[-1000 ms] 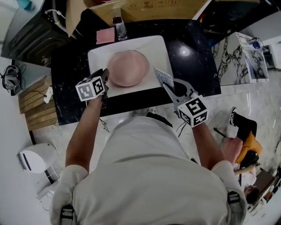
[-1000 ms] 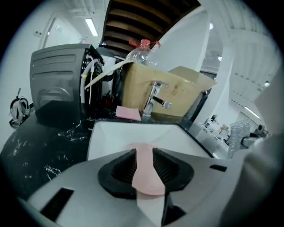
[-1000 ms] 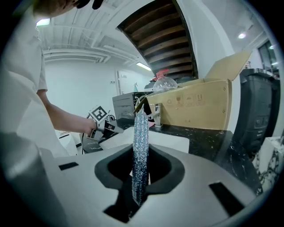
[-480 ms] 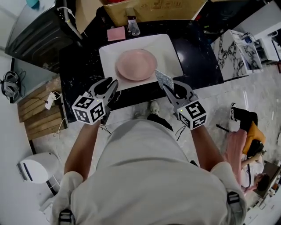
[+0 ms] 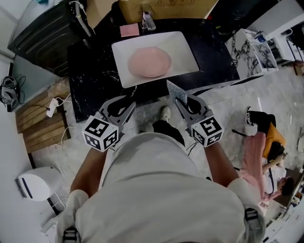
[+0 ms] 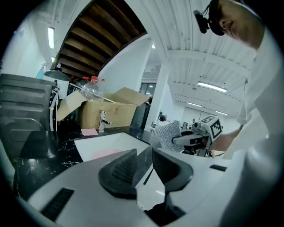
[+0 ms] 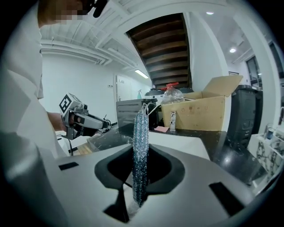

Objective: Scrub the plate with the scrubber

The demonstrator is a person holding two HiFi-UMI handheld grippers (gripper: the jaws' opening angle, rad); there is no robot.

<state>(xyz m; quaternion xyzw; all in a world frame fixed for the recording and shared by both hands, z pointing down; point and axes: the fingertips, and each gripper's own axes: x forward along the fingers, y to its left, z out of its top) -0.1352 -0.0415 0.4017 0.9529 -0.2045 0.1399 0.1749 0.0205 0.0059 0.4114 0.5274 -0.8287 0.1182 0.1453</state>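
The pink plate (image 5: 148, 61) lies on a white tray (image 5: 183, 52) on the black counter (image 5: 92, 71). Both grippers hang over the floor in front of the counter, apart from the plate. My left gripper (image 5: 125, 103) is open with nothing between its ribbed pads (image 6: 125, 165); beyond them a strip of the plate (image 6: 104, 154) shows. My right gripper (image 5: 179, 100) is shut on the silvery mesh scrubber (image 5: 175, 88), which stands upright and edge-on between the jaws (image 7: 140, 146). Each gripper shows in the other's view: the right gripper (image 6: 188, 140) with the scrubber (image 6: 170, 134), and the left gripper (image 7: 106, 126).
Behind the tray stand a faucet (image 5: 147, 20), a pink cloth (image 5: 129, 30) and an open cardboard box (image 5: 166, 8). A dark appliance (image 5: 42, 28) sits at the counter's left, a marble stand (image 5: 244, 45) at its right. Wooden slats (image 5: 35, 126) and a white bin (image 5: 33, 182) are on the floor.
Both grippers have drawn back from the counter toward the person. The left gripper has left the plate's left edge and risen. The scrubber stays in the right gripper.
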